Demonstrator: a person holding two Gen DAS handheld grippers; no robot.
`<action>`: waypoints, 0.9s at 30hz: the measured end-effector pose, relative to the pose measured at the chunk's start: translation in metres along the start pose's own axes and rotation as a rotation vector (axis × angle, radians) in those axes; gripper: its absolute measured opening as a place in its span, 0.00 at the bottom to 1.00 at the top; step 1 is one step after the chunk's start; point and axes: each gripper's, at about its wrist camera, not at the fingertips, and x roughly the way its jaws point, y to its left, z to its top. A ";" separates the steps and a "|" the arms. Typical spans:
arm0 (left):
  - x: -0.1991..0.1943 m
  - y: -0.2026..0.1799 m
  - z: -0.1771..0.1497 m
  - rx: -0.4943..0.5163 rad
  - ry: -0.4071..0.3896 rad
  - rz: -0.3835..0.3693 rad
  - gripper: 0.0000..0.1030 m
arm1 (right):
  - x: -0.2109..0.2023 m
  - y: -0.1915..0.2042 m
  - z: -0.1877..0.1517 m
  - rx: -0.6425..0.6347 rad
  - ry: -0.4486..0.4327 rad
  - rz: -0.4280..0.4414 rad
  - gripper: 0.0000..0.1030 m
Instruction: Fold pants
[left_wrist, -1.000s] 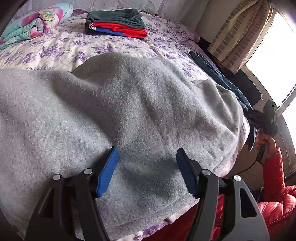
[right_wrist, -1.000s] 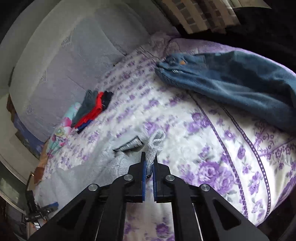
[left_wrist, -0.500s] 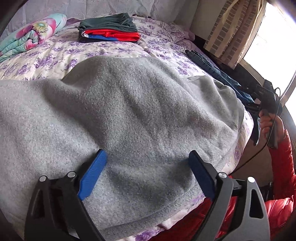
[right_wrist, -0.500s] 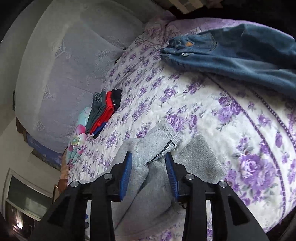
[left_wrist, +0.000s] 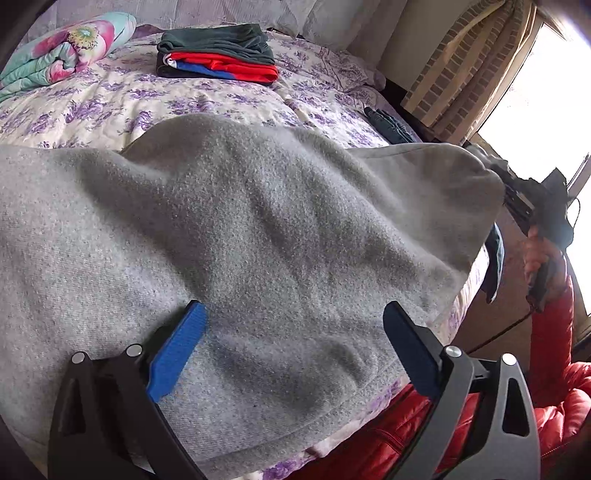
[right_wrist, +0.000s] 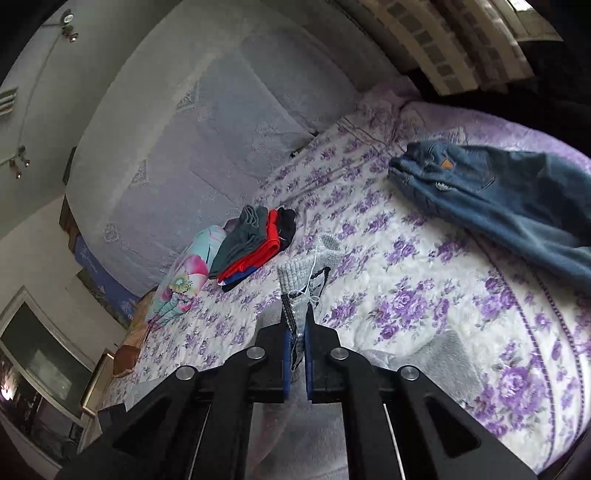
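Note:
Grey fleece pants (left_wrist: 258, 221) lie spread over the flowered bedspread (left_wrist: 110, 99). My left gripper (left_wrist: 293, 310) hovers over their near edge, its jaws wide and still opening; the blue pads (left_wrist: 177, 350) press on nothing. My right gripper (right_wrist: 297, 317) is shut on the pants' waistband (right_wrist: 306, 269), where a white label and loose threads show. In the left wrist view that right gripper (left_wrist: 517, 199) holds the pants' right corner lifted off the bed, with a hand (left_wrist: 539, 258) in a red sleeve behind it.
A stack of folded clothes (left_wrist: 218, 55), dark green, red and blue, sits near the padded headboard (right_wrist: 221, 129). A rolled floral quilt (left_wrist: 62, 59) lies left of the stack. Blue jeans (right_wrist: 498, 199) lie along the bed's right side. A curtain (left_wrist: 461, 74) and a bright window are at the right.
The right gripper opened over the waistband, shut on it again and rose, pulling the grey corner up off the bed. The left jaws spread wider; the left hand stayed put.

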 end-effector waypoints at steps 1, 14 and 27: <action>-0.001 0.002 0.000 -0.004 0.001 -0.016 0.92 | -0.010 -0.010 -0.004 0.017 0.001 -0.032 0.06; -0.023 0.000 0.006 -0.025 -0.014 0.005 0.91 | -0.028 -0.050 -0.019 0.005 -0.087 -0.268 0.19; -0.011 -0.011 -0.018 0.068 -0.014 0.108 0.91 | 0.106 0.019 -0.067 -0.161 0.375 -0.042 0.06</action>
